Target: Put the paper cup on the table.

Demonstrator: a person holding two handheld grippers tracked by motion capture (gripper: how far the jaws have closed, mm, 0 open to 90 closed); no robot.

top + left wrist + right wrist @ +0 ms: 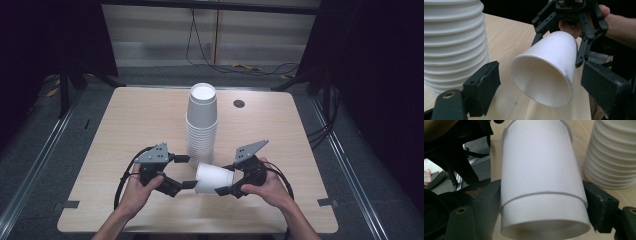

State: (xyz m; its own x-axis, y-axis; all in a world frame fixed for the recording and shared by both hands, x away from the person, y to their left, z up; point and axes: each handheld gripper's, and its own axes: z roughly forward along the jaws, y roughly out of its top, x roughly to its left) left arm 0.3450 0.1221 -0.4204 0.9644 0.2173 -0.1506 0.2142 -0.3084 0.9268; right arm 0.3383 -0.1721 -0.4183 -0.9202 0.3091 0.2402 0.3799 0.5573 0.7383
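Both tongs meet just in front of the tall stack of white paper cups [202, 122] that stands upside down mid-table. Right gripper [223, 180] clamps a single white paper cup [214, 179], lying on its side with its open mouth turned away from the right hand, toward the left one; its jaws press the wall on both sides. Left gripper [184, 171] stands with its jaws apart at a moderate gap, holding nothing, its pads [484, 81] flanking the cup's rim without touching it.

Judging from this, the step in hand is a handover or a two-handed steadying of the one cup in front of the stack, over the light wooden table [125, 120]. The next move would call for the left jaws to close gently on the thin rim, since a hard squeeze could crush it.

The left gripper view looks straight into the cup's open mouth [544, 80] and shows the right jaws behind it. The right gripper view shows instead the cup's base end [544, 230] and the press of pads on its wall.
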